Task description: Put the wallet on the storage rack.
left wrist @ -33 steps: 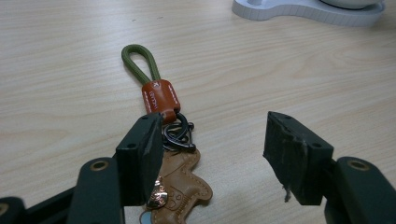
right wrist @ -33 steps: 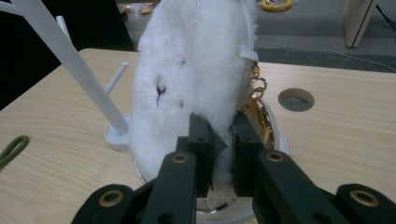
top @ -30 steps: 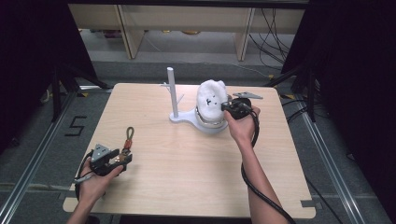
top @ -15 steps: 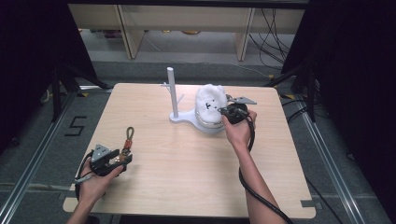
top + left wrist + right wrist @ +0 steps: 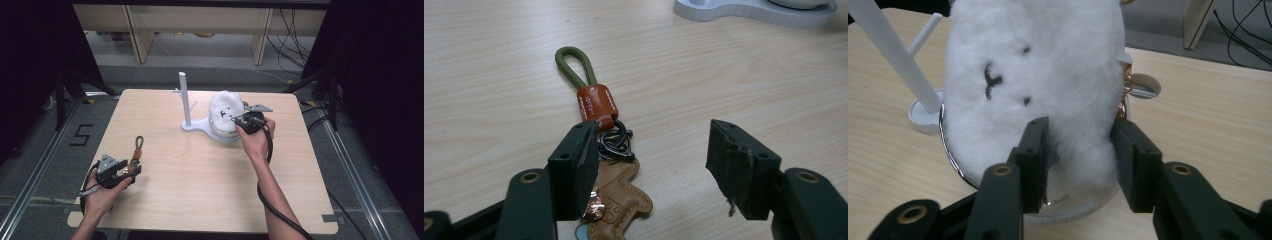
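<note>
Plush pouch (image 5: pixel 226 114), white and fluffy with a small stitched face, is sitting on the round dish of the white stand (image 5: pixel 200 127) at the far middle of the tabletop (image 5: pixel 210 190). High view: right gripper (image 5: pixel 241 121) is pressing in at the pouch's right side; left gripper (image 5: pixel 131 169) is resting near left, right by the keychain (image 5: pixel 137 150).

Left gripper view: fingers (image 5: pixel 574 167) are standing wide apart, nothing clamped; the keychain with its olive cord loop, tan leather tab, dark metal rings and leather charm is lying flat beside the left finger.

Right gripper view: jaws have just been opening; fingers (image 5: pixel 1034 160) are parted, bracketing the pouch's lower fur (image 5: pixel 1033 75), whether squeezing or just touching I cannot tell. Gold clasp (image 5: pixel 1125 90) is hanging right. Soft pile compresses, so bite deep and low, and avoid the dish rim.
</note>
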Motion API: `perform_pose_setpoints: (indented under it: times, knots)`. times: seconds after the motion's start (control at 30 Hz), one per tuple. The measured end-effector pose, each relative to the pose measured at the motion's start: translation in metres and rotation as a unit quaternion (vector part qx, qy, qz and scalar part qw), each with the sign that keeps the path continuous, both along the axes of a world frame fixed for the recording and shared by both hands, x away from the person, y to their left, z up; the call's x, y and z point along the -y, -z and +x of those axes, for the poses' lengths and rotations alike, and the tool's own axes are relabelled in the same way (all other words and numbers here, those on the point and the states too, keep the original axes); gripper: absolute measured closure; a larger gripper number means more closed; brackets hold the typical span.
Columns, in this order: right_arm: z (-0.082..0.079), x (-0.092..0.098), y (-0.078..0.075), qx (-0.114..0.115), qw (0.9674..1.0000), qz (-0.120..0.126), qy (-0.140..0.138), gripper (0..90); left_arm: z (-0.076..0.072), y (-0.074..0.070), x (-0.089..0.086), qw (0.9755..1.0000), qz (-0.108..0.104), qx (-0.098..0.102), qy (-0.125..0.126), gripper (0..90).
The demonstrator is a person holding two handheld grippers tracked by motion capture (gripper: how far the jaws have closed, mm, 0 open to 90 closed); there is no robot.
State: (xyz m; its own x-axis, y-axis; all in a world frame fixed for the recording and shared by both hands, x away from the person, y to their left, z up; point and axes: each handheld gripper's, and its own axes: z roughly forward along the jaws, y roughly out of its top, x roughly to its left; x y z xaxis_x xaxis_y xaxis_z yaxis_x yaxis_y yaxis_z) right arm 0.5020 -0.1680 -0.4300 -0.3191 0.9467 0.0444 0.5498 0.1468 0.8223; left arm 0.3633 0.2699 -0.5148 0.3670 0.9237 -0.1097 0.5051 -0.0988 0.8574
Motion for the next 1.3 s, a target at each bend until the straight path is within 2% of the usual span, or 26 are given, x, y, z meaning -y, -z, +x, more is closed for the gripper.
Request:
perform_pose_setpoints:
  times: [0.1,0.3,0.33,0.47,0.53,0.67,0.7,0.73,0.8,0.87,0.9,0.93,1.0,1.1,1.17,1.2,1.23,1.3]
  knots:
    - [-0.005,0.005,-0.003,-0.002,1.0,0.006,0.004,54.7,0.0,0.0,0.0,1.0,0.0,0.001,0.0,36.9]
    - [-0.011,0.015,-0.008,0.003,0.9999,0.015,0.003,52.7,0.0,-0.001,0.002,1.0,-0.002,0.003,0.002,36.8]
    - [-0.014,0.015,-0.009,-0.004,0.9997,0.022,0.01,52.5,0.0,-0.001,0.002,1.0,-0.002,0.004,0.002,36.9]
    - [-0.018,0.021,-0.009,-0.006,0.9998,0.019,-0.004,53.6,0.0,-0.001,0.001,1.0,-0.002,0.002,0.0,36.5]
    - [-0.022,0.022,-0.008,-0.017,0.9995,0.026,-0.003,52.8,0.001,-0.002,0.001,1.0,-0.003,0.004,-0.002,36.4]
    - [-0.027,0.024,-0.007,-0.014,0.9998,0.016,-0.006,51.0,0.001,-0.003,0.0,1.0,-0.004,0.004,-0.004,36.0]
    - [-0.031,0.025,-0.006,-0.011,0.9998,0.012,-0.014,50.9,0.002,-0.003,0.0,1.0,-0.004,0.004,-0.005,36.0]
    - [-0.035,0.025,-0.006,-0.015,0.9998,0.013,-0.008,50.9,0.002,-0.003,0.001,1.0,-0.004,0.004,-0.005,36.0]
    - [-0.039,0.027,-0.003,-0.008,0.9997,0.007,-0.024,51.6,0.002,-0.003,0.001,1.0,-0.003,0.004,-0.005,35.9]
    - [-0.044,0.026,-0.001,-0.005,0.9996,0.004,-0.026,51.7,0.003,-0.003,0.002,1.0,-0.004,0.004,-0.002,35.9]
    - [-0.05,0.023,0.001,-0.011,0.9997,0.016,-0.013,52.1,0.003,-0.003,0.002,1.0,-0.004,0.004,-0.001,36.0]
    - [-0.05,0.027,0.004,-0.001,0.9996,0.003,-0.028,52.3,0.003,-0.003,0.003,1.0,-0.004,0.004,-0.001,36.0]
    - [-0.052,0.027,0.006,-0.003,0.9996,0.006,-0.027,52.8,0.003,-0.004,0.003,1.0,-0.004,0.004,-0.001,36.0]
    - [-0.061,0.031,0.013,-0.025,0.9993,0.017,-0.021,53.5,0.003,-0.004,0.003,1.0,-0.004,0.004,-0.001,36.1]
    - [-0.062,0.034,0.015,-0.022,0.9994,0.015,-0.023,54.1,0.004,-0.005,0.003,1.0,-0.003,0.005,-0.001,36.1]
    - [-0.064,0.035,0.017,-0.028,0.9992,0.016,-0.023,54.9,0.004,-0.005,0.003,1.0,-0.004,0.005,-0.002,36.2]
    - [-0.07,0.037,0.02,-0.035,0.9986,0.03,-0.028,58.5,0.004,-0.006,0.002,1.0,-0.004,0.004,-0.005,36.4]
    - [-0.074,0.039,0.021,-0.039,0.9984,0.028,-0.031,60.4,0.005,-0.006,0.002,1.0,-0.003,0.004,-0.006,36.6]
